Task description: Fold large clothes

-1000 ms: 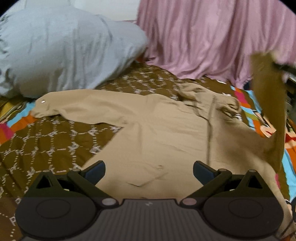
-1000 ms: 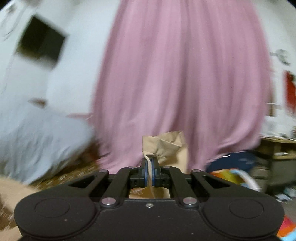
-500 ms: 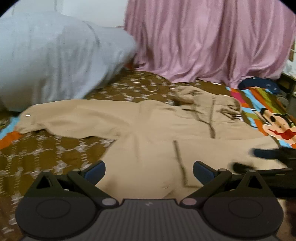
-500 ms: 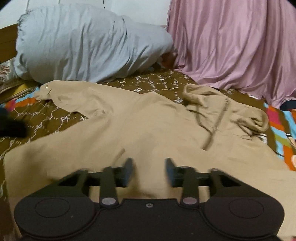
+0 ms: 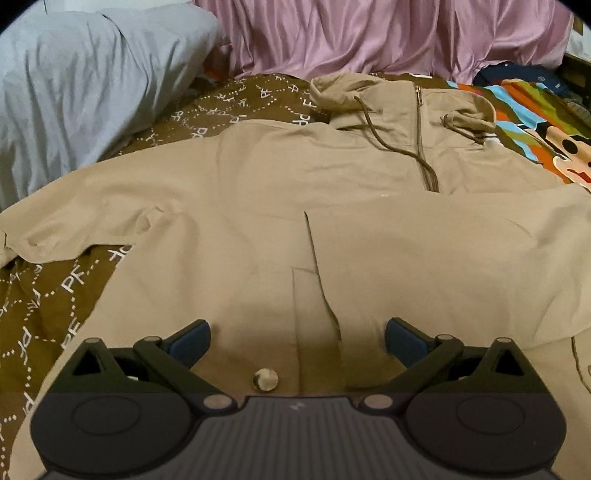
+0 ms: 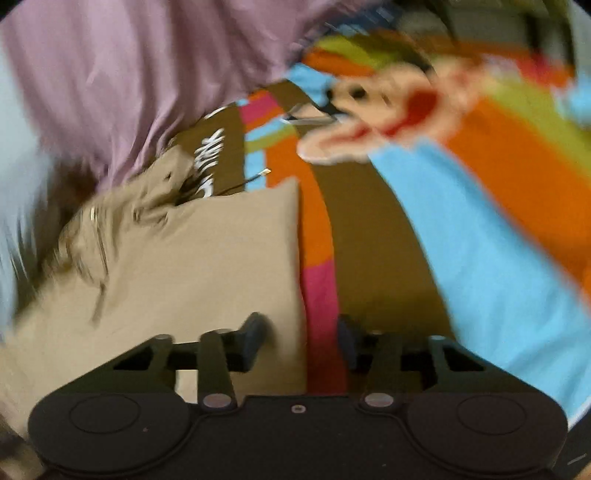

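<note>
A large tan hooded jacket (image 5: 258, 206) lies spread front-up on the bed, hood and zipper (image 5: 421, 147) at the far side. Its right sleeve is folded across the chest (image 5: 443, 251); the left sleeve stretches out to the left. My left gripper (image 5: 295, 341) is open and empty, hovering over the jacket's lower front near a snap button (image 5: 265, 378). In the blurred right wrist view, my right gripper (image 6: 301, 341) is open and empty over the jacket's folded right edge (image 6: 207, 266).
A grey pillow (image 5: 81, 92) lies at the back left, and a pink curtain (image 5: 388, 33) hangs behind the bed. The bedcover is brown patterned (image 5: 48, 288) on the left and brightly coloured with a cartoon face (image 6: 480, 229) on the right.
The right gripper laid the right sleeve across the chest, let go and swung out to the jacket's right edge. The left gripper moved closer over the lower front.
</note>
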Tool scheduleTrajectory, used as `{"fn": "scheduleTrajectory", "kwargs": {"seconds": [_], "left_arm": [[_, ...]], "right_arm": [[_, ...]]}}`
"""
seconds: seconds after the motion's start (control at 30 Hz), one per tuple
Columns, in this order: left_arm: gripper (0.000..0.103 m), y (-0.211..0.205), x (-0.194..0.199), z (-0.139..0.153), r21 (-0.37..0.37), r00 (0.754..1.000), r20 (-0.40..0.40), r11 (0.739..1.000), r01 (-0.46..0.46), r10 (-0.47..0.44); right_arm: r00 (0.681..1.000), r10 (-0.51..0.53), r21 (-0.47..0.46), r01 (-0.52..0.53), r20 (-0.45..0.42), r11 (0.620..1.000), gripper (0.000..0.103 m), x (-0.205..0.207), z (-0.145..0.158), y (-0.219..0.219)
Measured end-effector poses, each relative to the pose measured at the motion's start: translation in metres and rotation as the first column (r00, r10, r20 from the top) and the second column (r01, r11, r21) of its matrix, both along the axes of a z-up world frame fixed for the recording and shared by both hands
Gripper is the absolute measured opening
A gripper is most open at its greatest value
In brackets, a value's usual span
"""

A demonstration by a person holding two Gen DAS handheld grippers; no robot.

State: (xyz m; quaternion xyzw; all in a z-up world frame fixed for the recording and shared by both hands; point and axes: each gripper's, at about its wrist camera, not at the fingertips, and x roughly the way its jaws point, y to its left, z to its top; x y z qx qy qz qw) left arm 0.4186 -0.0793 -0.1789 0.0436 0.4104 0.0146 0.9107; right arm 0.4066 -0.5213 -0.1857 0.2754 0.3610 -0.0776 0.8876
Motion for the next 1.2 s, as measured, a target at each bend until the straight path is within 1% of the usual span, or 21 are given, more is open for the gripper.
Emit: {"fn": "scheduleTrajectory", "kwargs": {"seconds": [0.03, 0.07, 0.1, 0.17, 0.27, 0.3, 0.37, 0.43, 0.5, 0.53, 0.57, 0.6, 0.67, 0.73, 0.8, 0.83, 0.9, 1.0, 1.1, 1.13, 1.2], "left_arm": [[0.102, -0.001, 0.001, 0.0, 0.003, 1.0, 0.001, 1.0, -0.002, 0.002], [0.102, -0.003, 0.001, 0.001, 0.005, 1.0, 0.001, 1.0, 0.002, -0.002], [0.102, -0.006, 0.0, 0.002, -0.002, 1.0, 0.005, 1.0, 0.018, -0.018], [0.103, -0.012, -0.001, 0.003, -0.01, 0.999, 0.012, 0.999, 0.049, -0.049], [0.103, -0.025, 0.003, -0.005, 0.042, 0.998, -0.012, 0.997, 0.062, -0.061], [0.103, -0.027, 0.003, -0.007, 0.046, 0.998, -0.012, 0.997, 0.056, -0.056], [0.103, -0.023, 0.003, -0.008, 0.009, 0.999, -0.012, 0.999, 0.04, -0.04], [0.103, -0.013, 0.004, -0.005, -0.042, 0.999, -0.036, 0.999, 0.034, -0.035], [0.102, -0.002, 0.002, 0.004, -0.071, 0.998, -0.047, 0.997, 0.035, -0.038], [0.102, 0.004, -0.002, 0.011, -0.076, 0.999, -0.03, 0.996, 0.036, -0.039], [0.102, 0.012, -0.007, 0.018, -0.071, 1.0, -0.007, 0.997, 0.029, -0.03], [0.102, 0.022, -0.013, 0.027, -0.064, 1.0, 0.02, 0.998, 0.015, -0.014], [0.102, 0.048, -0.022, 0.042, -0.071, 0.998, 0.05, 0.997, -0.019, 0.023], [0.102, 0.087, -0.032, 0.057, -0.091, 0.994, 0.072, 0.993, -0.076, 0.083], [0.102, 0.134, -0.038, 0.069, -0.098, 0.982, 0.086, 0.983, -0.158, 0.166], [0.102, 0.158, -0.04, 0.073, -0.103, 0.974, 0.09, 0.975, -0.198, 0.208], [0.102, 0.21, -0.042, 0.076, -0.126, 0.952, 0.097, 0.952, -0.278, 0.291], [0.102, 0.295, -0.036, 0.074, -0.175, 0.912, 0.108, 0.91, -0.375, 0.396], [0.102, 0.368, -0.026, 0.066, -0.237, 0.854, 0.123, 0.85, -0.47, 0.506], [0.101, 0.391, -0.021, 0.062, -0.256, 0.837, 0.128, 0.833, -0.491, 0.532], [0.094, 0.432, -0.01, 0.05, -0.306, 0.804, 0.118, 0.792, -0.529, 0.583]], "right_arm": [[1.0, 0.007, 0.064, -0.008, 0.023, 0.998, 0.024, -0.001, -0.004, -0.002], [0.999, 0.026, 0.081, -0.029, 0.039, 0.996, 0.012, -0.002, -0.004, 0.0], [0.998, 0.042, 0.045, -0.044, 0.049, 0.998, 0.002, -0.006, 0.002, 0.004], [0.995, 0.054, -0.027, -0.052, 0.084, 0.998, 0.0, -0.013, 0.021, 0.007], [0.988, 0.029, -0.118, -0.012, 0.151, 0.993, 0.0, -0.022, 0.047, 0.001], [0.99, 0.039, -0.151, -0.018, 0.136, 0.988, 0.0, -0.02, 0.048, 0.003], [0.998, 0.057, -0.208, -0.047, 0.041, 0.977, 0.0, -0.007, 0.032, 0.007], [0.998, 0.056, -0.222, -0.059, -0.019, 0.973, 0.0, 0.003, 0.013, 0.007], [0.999, 0.047, -0.233, -0.05, -0.02, 0.971, 0.001, 0.001, 0.006, 0.01], [0.999, 0.047, -0.242, -0.048, -0.013, 0.969, 0.002, -0.001, 0.005, 0.013], [0.999, 0.051, -0.253, -0.051, -0.008, 0.966, 0.007, -0.005, 0.01, 0.016], [0.998, 0.057, -0.269, -0.056, -0.006, 0.961, 0.014, -0.006, 0.014, 0.018], [0.997, 0.082, -0.318, -0.078, 0.002, 0.945, 0.023, -0.013, 0.028, 0.025], [0.992, 0.122, -0.334, -0.108, 0.02, 0.936, 0.031, -0.024, 0.042, 0.035], [0.986, 0.165, -0.337, -0.144, 0.035, 0.931, 0.049, -0.036, 0.056, 0.047], [0.98, 0.192, -0.337, -0.166, 0.045, 0.927, 0.053, -0.042, 0.062, 0.055], [0.966, 0.249, -0.329, -0.215, 0.067, 0.92, 0.07, -0.052, 0.073, 0.075], [0.939, 0.329, -0.302, -0.286, 0.101, 0.909, 0.084, -0.067, 0.087, 0.113], [0.91, 0.394, -0.263, -0.35, 0.132, 0.899, 0.094, -0.077, 0.09, 0.154], [0.901, 0.409, -0.256, -0.366, 0.142, 0.895, 0.095, -0.08, 0.09, 0.168], [0.88, 0.448, -0.247, -0.404, 0.155, 0.88, 0.098, -0.085, 0.088, 0.198]]}}
